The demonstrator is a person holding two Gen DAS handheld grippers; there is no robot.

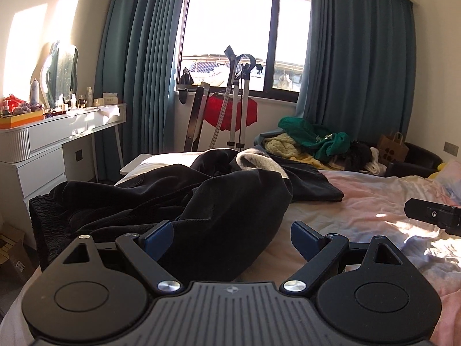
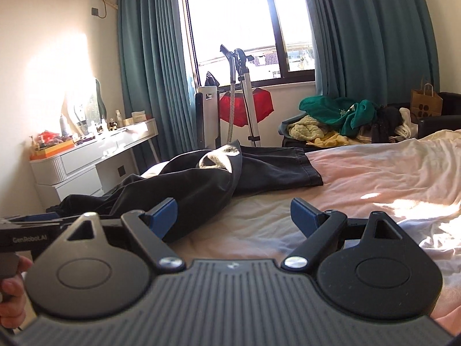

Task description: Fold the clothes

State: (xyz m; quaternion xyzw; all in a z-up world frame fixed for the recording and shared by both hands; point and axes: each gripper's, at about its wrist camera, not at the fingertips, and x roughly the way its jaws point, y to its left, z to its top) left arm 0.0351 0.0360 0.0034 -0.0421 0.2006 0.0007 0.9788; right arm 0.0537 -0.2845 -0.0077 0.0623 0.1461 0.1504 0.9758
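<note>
We see a bedroom with a bed (image 1: 374, 201) that carries a pale pink and cream sheet, wrinkled and soft, with bright sun patches on its right side. At the far end hangs a pair of teal curtains (image 1: 360, 57) in heavy vertical folds, on both sides of a large window (image 1: 230, 28). In front of the window stands a garment steamer (image 1: 239, 92) with thin metal poles, and behind it something red. On the left is a white desk (image 1: 57, 135) with drawers, a wavy mirror (image 1: 62, 72) and many small bottles. Far right, on a dark seat, lies a heap of clothes (image 1: 314, 141) in green and yellow, and beside it a brown paper bag (image 1: 393, 147). The task's thing, a black garment (image 1: 178, 199), lies crumpled on the left part of the bed, from the near left edge up to the far middle; it looks matte, with a ribbed band near left and a pale lining that shows at a fold. The left hand-held gripper (image 1: 230, 236) has its blue-padded jaws wide apart, and a fold of the garment lies between them, but we cannot tell if it touches. The right hand-held gripper (image 2: 233, 216) is also spread apart, over bare sheet, with the garment at its left pad. A hand (image 2: 13, 291) shows at the near left of the right wrist view.
</note>
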